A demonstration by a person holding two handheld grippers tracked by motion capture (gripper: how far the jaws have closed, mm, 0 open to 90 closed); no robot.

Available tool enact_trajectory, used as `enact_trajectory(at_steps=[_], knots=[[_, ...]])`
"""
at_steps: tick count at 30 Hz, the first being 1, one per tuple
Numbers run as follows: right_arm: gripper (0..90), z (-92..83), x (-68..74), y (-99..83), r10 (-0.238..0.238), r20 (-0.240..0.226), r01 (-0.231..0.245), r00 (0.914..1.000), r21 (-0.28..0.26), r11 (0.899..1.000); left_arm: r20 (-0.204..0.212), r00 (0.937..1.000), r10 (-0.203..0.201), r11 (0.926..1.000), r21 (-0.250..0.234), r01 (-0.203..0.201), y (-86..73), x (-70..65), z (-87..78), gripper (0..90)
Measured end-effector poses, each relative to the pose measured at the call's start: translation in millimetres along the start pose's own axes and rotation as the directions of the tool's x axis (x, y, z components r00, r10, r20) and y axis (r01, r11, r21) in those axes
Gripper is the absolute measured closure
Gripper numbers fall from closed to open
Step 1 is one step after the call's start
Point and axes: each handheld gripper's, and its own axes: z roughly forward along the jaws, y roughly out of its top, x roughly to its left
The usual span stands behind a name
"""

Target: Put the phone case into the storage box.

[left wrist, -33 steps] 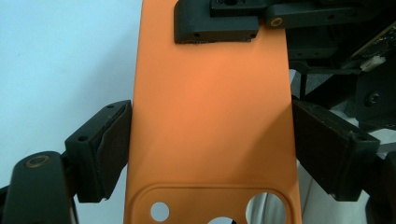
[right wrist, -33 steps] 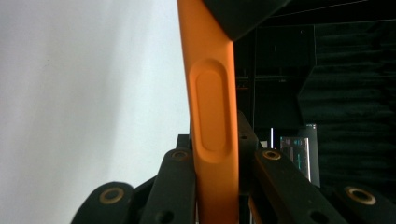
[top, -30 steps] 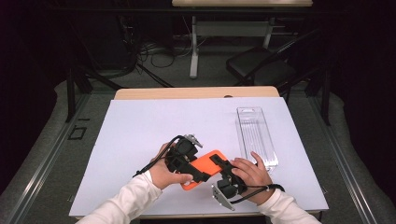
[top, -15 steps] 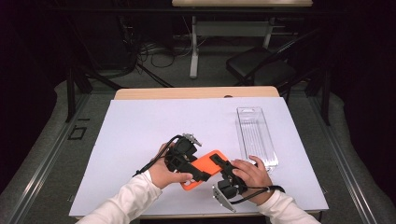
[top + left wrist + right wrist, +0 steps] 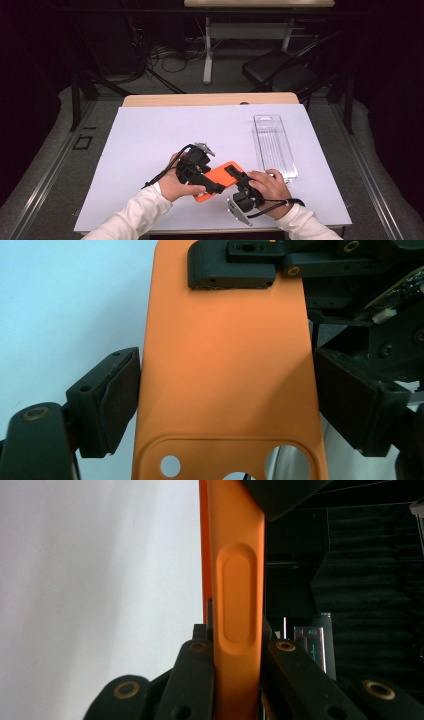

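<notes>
At 6 o'clock on the counter (image 5: 150, 130), over the white sheet, both hands meet on an orange phone case (image 5: 220, 180), held just above the sheet. Right gripper (image 5: 235, 176) comes in from approx. 4 o'clock w/ jaws clamped tight on one thin edge of the case; in the right gripper view the case edge (image 5: 235, 605) w/ its raised button bump stands straight up between the two black jaws, both pressing it. Left gripper (image 5: 212, 187) comes in from approx. 8 o'clock; in the left gripper view its jaws stand wide at either long side of the case back (image 5: 225, 370), camera cut-outs nearest the lens, pads just beside the edges, a thin gap showing at the left one. The right gripper's jaw grips the far end there. Clear plastic tray (image 5: 274, 145) lies at 3 o'clock, long axis 12–6, nothing in it, near the right hand (image 5: 270, 184) but apart. Behind the counter at 1 o'clock: a dark chair (image 5: 280, 75); cables (image 5: 160, 55) on the floor at 11 o'clock.
</notes>
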Motion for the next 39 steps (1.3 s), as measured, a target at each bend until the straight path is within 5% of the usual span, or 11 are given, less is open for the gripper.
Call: enact_trajectory(at_steps=[39], knots=[[86.3,3.1,1.2,-13.5,0.064,-0.038,-0.062,0.9972,0.059,0.996,-0.045,0.9989,-0.011,0.9983,-0.058,0.009,-10.7,2.6,-26.8,15.6]])
